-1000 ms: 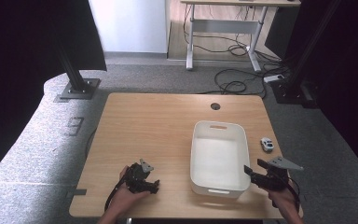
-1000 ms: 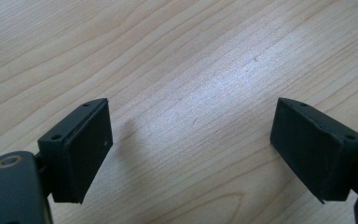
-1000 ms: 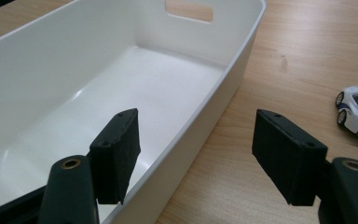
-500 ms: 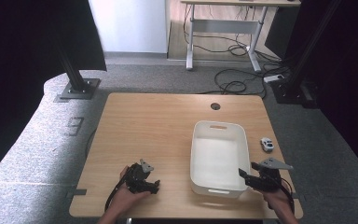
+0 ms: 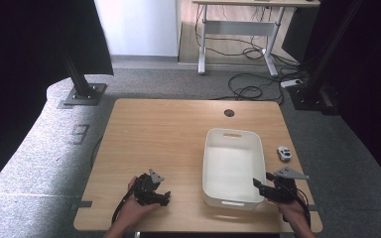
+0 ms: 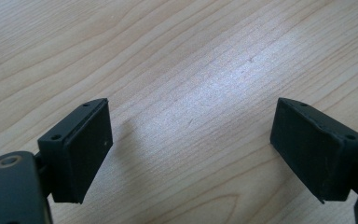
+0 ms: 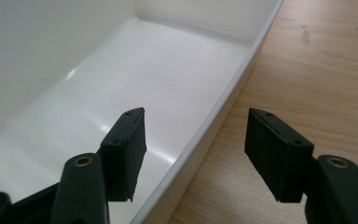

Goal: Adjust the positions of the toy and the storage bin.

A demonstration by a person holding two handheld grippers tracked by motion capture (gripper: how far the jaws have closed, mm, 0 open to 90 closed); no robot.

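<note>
Right claw point(image 7: 193, 154): brought astride white bin point(image 5: 232, 166) rim since earlier, jaws closing, rim not yet pinched; grasp judged imminent.

A white rectangular plastic tub point(image 5: 232, 168) stands upright and empty on the right half of the table point(image 5: 158, 144), long sides running away from the person, with handle slots in both short ends.
</note>
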